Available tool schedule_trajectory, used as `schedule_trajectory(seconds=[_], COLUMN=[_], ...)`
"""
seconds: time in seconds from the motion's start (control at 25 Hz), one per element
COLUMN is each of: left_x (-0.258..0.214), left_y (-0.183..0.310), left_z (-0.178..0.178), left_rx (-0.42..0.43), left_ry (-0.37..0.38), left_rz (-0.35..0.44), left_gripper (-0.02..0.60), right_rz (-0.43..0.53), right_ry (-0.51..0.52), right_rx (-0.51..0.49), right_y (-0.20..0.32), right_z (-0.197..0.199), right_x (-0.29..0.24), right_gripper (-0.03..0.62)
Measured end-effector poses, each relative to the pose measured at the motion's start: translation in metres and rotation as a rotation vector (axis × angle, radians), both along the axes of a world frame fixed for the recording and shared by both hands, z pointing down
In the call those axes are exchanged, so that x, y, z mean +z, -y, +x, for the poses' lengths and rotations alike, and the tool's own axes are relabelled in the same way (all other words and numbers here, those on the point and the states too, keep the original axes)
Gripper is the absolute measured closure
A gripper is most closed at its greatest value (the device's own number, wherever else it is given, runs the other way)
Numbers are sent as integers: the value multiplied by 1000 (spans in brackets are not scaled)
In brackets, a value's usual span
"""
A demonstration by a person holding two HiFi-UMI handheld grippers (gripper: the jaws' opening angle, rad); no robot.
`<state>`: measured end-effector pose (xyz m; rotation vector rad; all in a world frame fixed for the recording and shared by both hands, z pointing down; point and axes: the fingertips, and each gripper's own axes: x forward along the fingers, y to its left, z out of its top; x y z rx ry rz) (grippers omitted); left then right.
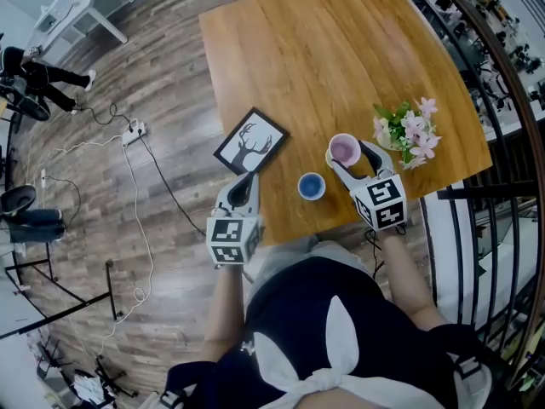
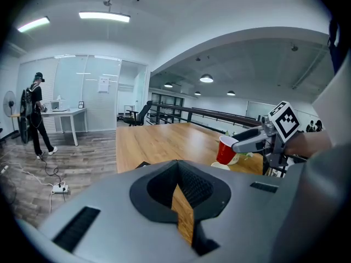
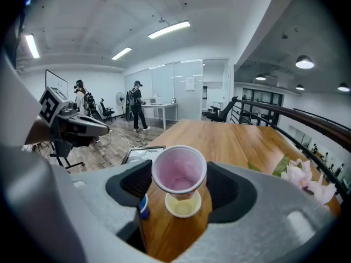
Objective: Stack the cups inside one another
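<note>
My right gripper (image 1: 345, 155) is shut on a red cup (image 1: 344, 149) with a pink-looking inside and holds it just above the table (image 1: 324, 49). In the right gripper view this red cup (image 3: 179, 170) hangs over a pale yellow cup (image 3: 182, 206) standing on the wood. A small blue cup (image 1: 312, 186) stands to the left of it, half hidden by a jaw in the right gripper view (image 3: 142, 206). My left gripper (image 1: 246, 183) is shut and empty at the table's near edge, left of the blue cup. From the left gripper view the red cup (image 2: 226, 149) is seen to the right.
A framed deer picture (image 1: 251, 141) lies at the table's left edge. Pink flowers (image 1: 407, 133) stand right of the red cup. A black railing (image 1: 502, 100) runs along the right. A power strip and cables (image 1: 134, 129) lie on the floor. People (image 3: 135, 106) stand far off.
</note>
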<state>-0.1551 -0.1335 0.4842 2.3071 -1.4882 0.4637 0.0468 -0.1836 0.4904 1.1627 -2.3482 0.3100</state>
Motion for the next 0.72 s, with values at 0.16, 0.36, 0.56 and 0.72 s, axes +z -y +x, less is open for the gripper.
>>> schedule_trajectory(seconds=[0.16,0.36,0.56,0.72], left_x=[8,15,18,20], left_y=[8,9,9,8], left_z=[2,7,8,6], left_rx=[19,46,56,56], left_ry=[-2,-5,-7,-7], left_rz=[-8,-20,-23,-22], left_gripper=[566,566,566,566], right_rz=[-25,-55,-77,-97], right_ry=[1,4,19,29], right_rx=[14,23,28,34], right_y=[2,1,1,2], right_z=[2,3,4,4], right_x=[15,30,45,57], right_gripper=[287,287,286,283])
